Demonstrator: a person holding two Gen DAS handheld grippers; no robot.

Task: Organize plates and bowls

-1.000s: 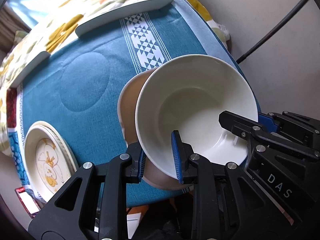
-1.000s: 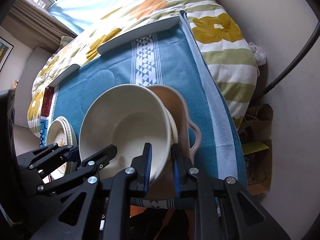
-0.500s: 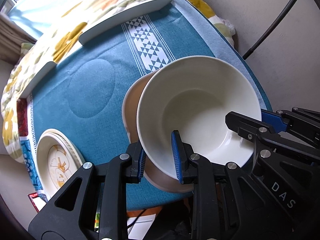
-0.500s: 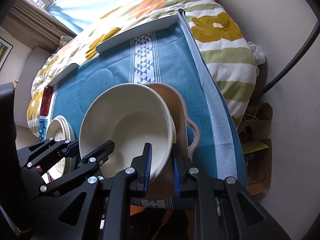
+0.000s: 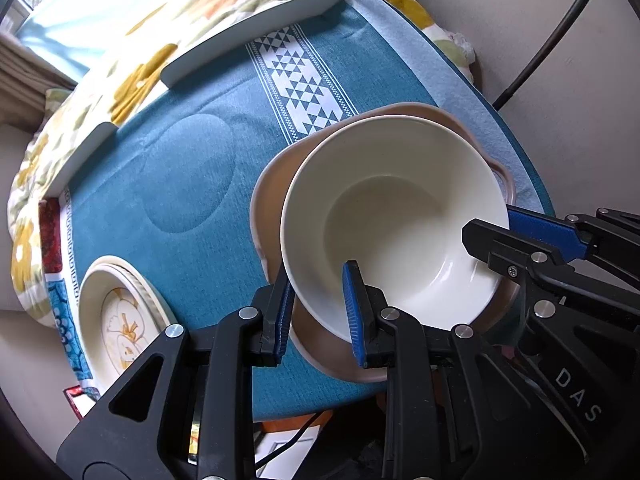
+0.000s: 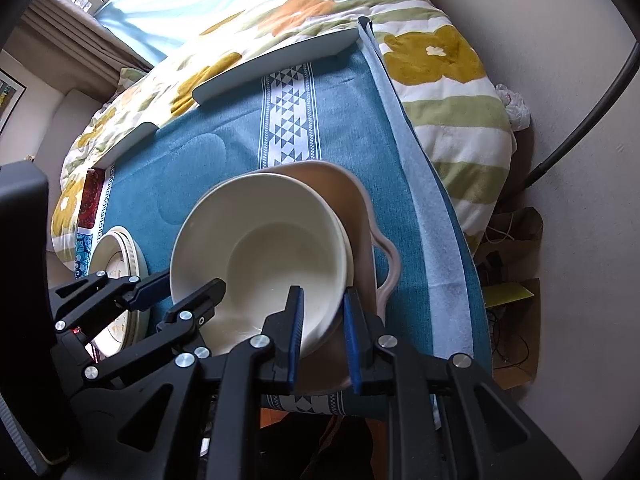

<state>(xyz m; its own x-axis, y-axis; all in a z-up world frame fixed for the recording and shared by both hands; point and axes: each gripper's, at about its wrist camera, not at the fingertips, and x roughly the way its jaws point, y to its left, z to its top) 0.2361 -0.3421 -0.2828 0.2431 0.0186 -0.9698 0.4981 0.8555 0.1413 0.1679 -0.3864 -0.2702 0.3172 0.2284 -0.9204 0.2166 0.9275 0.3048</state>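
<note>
A cream bowl (image 5: 392, 216) (image 6: 264, 248) sits tilted inside a pinkish-brown dish with handles (image 5: 272, 200) (image 6: 356, 204) on the blue tablecloth (image 5: 180, 168). My left gripper (image 5: 318, 312) (image 6: 176, 292) is shut on the bowl's near-left rim, one blue pad inside and one outside. My right gripper (image 6: 323, 328) (image 5: 508, 236) is shut on the opposite rim. In the right wrist view a second cream rim (image 6: 349, 252) shows just under the bowl. A stack of cream plates with a yellow picture (image 5: 120, 316) (image 6: 120, 256) lies at the table's near-left corner.
Two long white boards (image 5: 256, 36) (image 6: 276, 68) lie along the table's far edge, with a floral blanket (image 6: 440, 64) behind. A black cable (image 5: 552, 32) runs down the wall at the right. A brown paper bag (image 6: 516, 240) stands on the floor beyond the right table edge.
My left gripper has turned a little while still clamped on the bowl, so the table has shifted in its view. The right gripper and the bowl look unmoved.
</note>
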